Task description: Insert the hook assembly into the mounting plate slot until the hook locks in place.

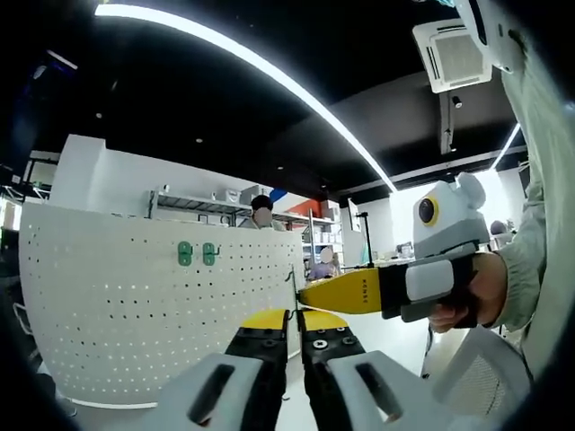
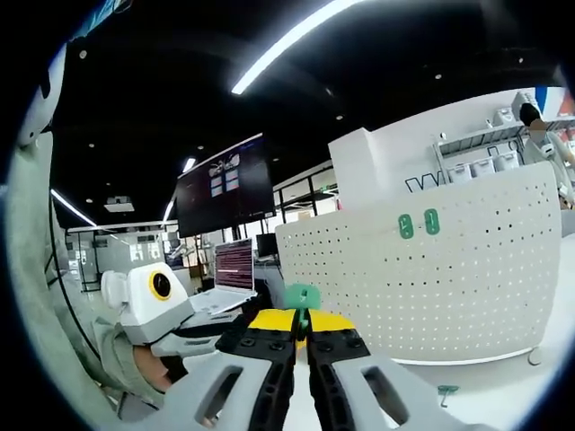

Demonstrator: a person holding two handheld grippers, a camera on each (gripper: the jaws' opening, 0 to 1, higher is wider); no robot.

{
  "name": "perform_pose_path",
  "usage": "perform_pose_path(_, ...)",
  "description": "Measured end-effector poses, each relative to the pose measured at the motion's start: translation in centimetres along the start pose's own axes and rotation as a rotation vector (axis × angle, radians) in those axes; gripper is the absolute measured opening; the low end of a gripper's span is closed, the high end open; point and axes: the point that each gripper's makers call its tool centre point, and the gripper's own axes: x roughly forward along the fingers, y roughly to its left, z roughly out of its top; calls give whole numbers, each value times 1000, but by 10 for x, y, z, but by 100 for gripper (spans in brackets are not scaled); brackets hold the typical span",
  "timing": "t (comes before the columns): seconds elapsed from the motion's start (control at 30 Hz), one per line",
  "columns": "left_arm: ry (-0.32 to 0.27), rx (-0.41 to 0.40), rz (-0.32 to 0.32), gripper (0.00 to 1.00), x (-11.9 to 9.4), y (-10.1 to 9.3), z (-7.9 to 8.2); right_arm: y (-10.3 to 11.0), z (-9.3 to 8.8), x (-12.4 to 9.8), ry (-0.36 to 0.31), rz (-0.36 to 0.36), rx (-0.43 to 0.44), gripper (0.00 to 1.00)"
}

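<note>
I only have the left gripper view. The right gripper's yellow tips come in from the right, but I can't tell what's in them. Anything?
Observer: Yes. In the right gripper view, the right gripper is shut on a green hook piece that sticks up past its tips.
Operator: Any loose parts?
Observer: One small green part lies on the table, in front of the pegboard.
Operator: Anything else on that side?
Observer: An open laptop with a lit screen sits left of the pegboard.
</note>
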Motion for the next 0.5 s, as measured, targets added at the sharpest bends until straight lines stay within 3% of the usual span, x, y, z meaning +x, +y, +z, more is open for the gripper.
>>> perform_pose_path(0.5, 26, 2, 24, 20, -2, 6, -6, -5, 10, 0, -16, -18, -18, 1)
